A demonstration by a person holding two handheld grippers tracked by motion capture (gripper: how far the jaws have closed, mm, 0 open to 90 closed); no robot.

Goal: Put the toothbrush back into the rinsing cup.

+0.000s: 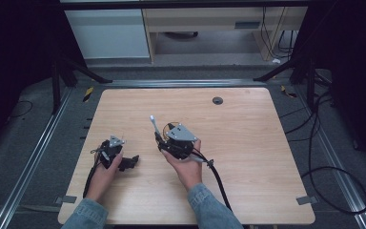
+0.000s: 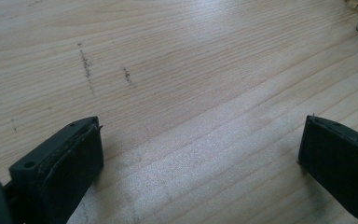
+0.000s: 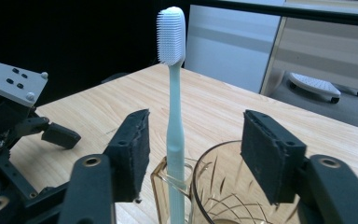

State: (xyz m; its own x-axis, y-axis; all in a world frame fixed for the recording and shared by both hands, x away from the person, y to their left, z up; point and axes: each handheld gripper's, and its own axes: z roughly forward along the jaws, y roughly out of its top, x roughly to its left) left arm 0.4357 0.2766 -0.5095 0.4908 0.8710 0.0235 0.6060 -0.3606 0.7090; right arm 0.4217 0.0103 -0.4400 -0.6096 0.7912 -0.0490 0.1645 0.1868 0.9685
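Note:
A pale green toothbrush (image 3: 175, 116) stands upright, bristles up, in an amber see-through cup (image 3: 214, 191). My right gripper (image 3: 193, 140) is open around them; the brush handle stands between the pads, nearer the left one, with a gap on each side. In the high view the toothbrush (image 1: 154, 123) leans up and left out of the cup (image 1: 168, 129), just ahead of the right gripper (image 1: 164, 138) near the table's middle. My left gripper (image 1: 129, 162) rests low on the table at front left, open, with bare wood between its jaws (image 2: 200, 154).
The wooden table (image 1: 248, 143) has a black grommet (image 1: 218, 100) near its far edge. The right gripper's cable (image 1: 219, 183) runs back over the front edge. Beyond the table stand a metal frame and pale cabinets (image 1: 109, 33).

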